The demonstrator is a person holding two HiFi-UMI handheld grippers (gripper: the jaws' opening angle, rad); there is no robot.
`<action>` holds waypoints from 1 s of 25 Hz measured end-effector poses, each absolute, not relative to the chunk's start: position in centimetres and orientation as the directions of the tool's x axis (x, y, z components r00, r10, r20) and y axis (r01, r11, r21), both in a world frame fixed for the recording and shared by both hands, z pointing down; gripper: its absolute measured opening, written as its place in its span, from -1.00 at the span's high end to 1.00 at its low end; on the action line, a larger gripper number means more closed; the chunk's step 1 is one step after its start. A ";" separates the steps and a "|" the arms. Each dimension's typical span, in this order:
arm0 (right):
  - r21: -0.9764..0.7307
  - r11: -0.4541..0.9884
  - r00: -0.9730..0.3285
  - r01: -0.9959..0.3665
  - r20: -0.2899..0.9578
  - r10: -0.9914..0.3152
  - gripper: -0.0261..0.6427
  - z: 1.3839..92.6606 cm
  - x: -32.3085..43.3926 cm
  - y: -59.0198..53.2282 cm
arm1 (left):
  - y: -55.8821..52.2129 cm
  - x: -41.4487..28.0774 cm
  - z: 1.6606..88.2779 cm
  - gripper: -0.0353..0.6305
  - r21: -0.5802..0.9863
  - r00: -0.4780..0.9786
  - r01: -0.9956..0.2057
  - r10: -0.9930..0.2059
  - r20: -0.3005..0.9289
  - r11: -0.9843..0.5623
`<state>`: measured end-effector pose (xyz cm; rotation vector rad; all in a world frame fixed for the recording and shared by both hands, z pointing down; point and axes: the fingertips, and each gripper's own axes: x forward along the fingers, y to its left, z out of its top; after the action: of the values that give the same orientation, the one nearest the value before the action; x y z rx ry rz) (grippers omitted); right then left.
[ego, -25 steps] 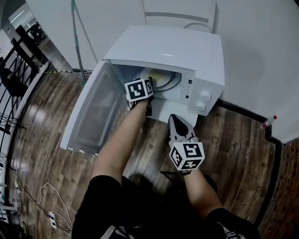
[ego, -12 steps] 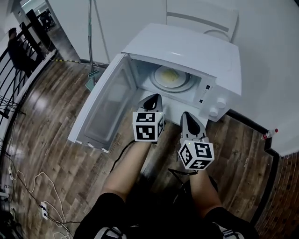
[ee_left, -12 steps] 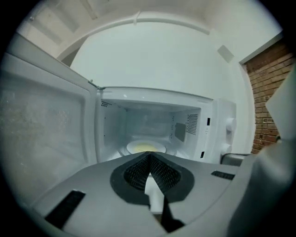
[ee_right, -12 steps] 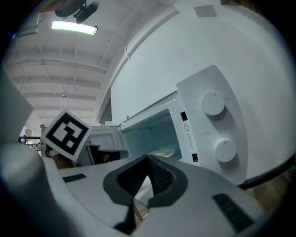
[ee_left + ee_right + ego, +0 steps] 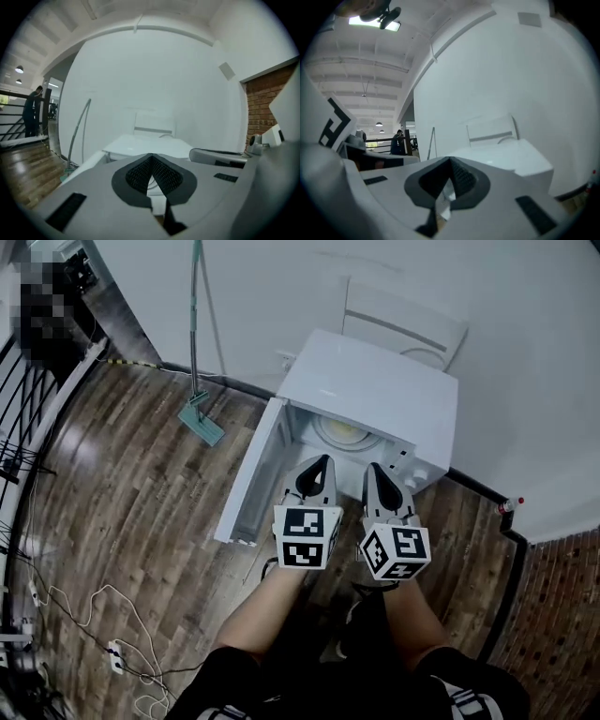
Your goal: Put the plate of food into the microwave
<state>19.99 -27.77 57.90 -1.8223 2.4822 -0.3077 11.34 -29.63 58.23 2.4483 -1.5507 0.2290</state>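
A: Jaws on both your left gripper (image 5: 316,467) and right gripper (image 5: 379,471) are pressed together, holding nothing.
B: The plate of food (image 5: 343,431)?
A: Inside the microwave (image 5: 375,381), at twelve o'clock. I'd push the door (image 5: 255,479), at ten o'clock, gently shut from its outer edge.

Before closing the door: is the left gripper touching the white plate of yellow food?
Apart. Head view: left gripper sits outside the white microwave, plate inside.

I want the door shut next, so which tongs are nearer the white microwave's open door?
Left. The left tongs hang just beside the open white microwave door; the right tongs are farther off, on the left tongs' other side.
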 end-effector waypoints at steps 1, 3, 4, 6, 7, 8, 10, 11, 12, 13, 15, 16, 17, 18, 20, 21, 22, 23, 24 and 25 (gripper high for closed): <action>-0.182 0.281 -0.298 -0.942 0.078 -0.951 0.91 54.5 19.8 -27.2 | -28.8 11.4 55.0 0.90 0.110 0.435 -0.900 -0.863 0.258 -0.421; -0.172 0.265 -0.281 -0.949 0.075 -0.957 0.91 47.5 19.6 -25.9 | -27.1 11.4 48.5 0.90 0.120 0.457 -0.890 -0.849 0.265 -0.441; -0.170 0.256 -0.272 -0.952 0.077 -0.959 0.91 44.1 19.4 -25.2 | -26.2 11.3 45.4 0.90 0.126 0.464 -0.886 -0.843 0.271 -0.447; -0.178 0.247 -0.265 -0.952 0.088 -0.960 0.91 38.1 19.0 -23.6 | -24.3 10.7 39.7 0.90 0.153 0.476 -0.880 -0.832 0.284 -0.451; -0.186 0.248 -0.269 -0.951 0.096 -0.958 0.91 35.5 18.7 -22.7 | -23.4 10.5 37.2 0.90 0.168 0.482 -0.876 -0.827 0.290 -0.452; -0.194 0.253 -0.276 -0.948 0.102 -0.956 0.91 33.3 18.4 -21.8 | -22.4 10.2 35.0 0.90 0.177 0.488 -0.873 -0.822 0.294 -0.454; -0.209 0.261 -0.287 -0.943 0.106 -0.952 0.91 29.6 17.7 -20.3 | -20.9 10.0 31.3 0.90 0.179 0.501 -0.865 -0.815 0.291 -0.468; -0.211 0.260 -0.285 -0.942 0.100 -0.953 0.91 28.1 17.5 -19.6 | -20.3 9.9 29.8 0.90 0.179 0.510 -0.860 -0.811 0.286 -0.477; -0.209 0.255 -0.278 -0.944 0.089 -0.956 0.91 26.8 17.4 -18.9 | -19.7 10.0 28.4 0.90 0.178 0.519 -0.855 -0.808 0.279 -0.487; -0.204 0.249 -0.269 -0.947 0.076 -0.960 0.91 25.7 17.4 -18.3 | -19.2 10.0 27.2 0.90 0.173 0.525 -0.851 -0.807 0.269 -0.496; -0.182 0.241 -0.253 -0.953 0.048 -0.966 0.91 24.0 17.4 -17.3 | -18.2 10.0 25.4 0.90 0.158 0.532 -0.847 -0.810 0.248 -0.508; -0.169 0.238 -0.247 -0.957 0.036 -0.968 0.91 23.5 17.3 -16.8 | -17.8 10.0 24.7 0.90 0.158 0.536 -0.844 -0.810 0.238 -0.512; -0.157 0.236 -0.243 -0.959 0.028 -0.970 0.91 23.0 17.2 -16.5 | -17.5 9.9 24.3 0.90 0.167 0.543 -0.840 -0.807 0.231 -0.517; -0.148 0.234 -0.240 -0.961 0.021 -0.971 0.91 22.5 17.0 -16.1 | -17.1 9.7 23.9 0.90 0.182 0.551 -0.834 -0.803 0.227 -0.520; -0.138 0.232 -0.235 -0.963 0.005 -0.972 0.91 21.6 16.6 -15.4 | -16.4 9.3 23.5 0.90 0.212 0.564 -0.824 -0.795 0.222 -0.526; -0.137 0.232 -0.233 -0.963 -0.005 -0.972 0.91 21.1 16.3 -15.1 | -16.1 9.1 23.2 0.90 0.223 0.571 -0.818 -0.791 0.219 -0.530; -0.138 0.232 -0.233 -0.963 -0.014 -0.972 0.91 20.7 16.1 -14.7 | -15.8 8.9 23.0 0.90 0.231 0.580 -0.812 -0.786 0.214 -0.536; -0.139 0.232 -0.232 -0.963 -0.020 -0.973 0.91 20.5 15.9 -14.4 | -15.5 8.8 22.7 0.90 0.239 0.590 -0.804 -0.780 0.209 -0.544; -0.141 0.232 -0.232 -0.962 -0.022 -0.973 0.91 20.5 15.7 -14.1 | -15.1 8.7 22.6 0.90 0.246 0.599 -0.797 -0.774 0.204 -0.552; -0.142 0.232 -0.232 -0.962 -0.021 -0.973 0.91 20.5 15.6 -13.8 | -14.8 8.7 22.4 0.90 0.252 0.607 -0.790 -0.769 0.200 -0.558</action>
<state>15.58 -13.77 20.49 -1.8778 2.3812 -0.1503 8.68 -14.79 22.44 2.5204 -1.2628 0.0954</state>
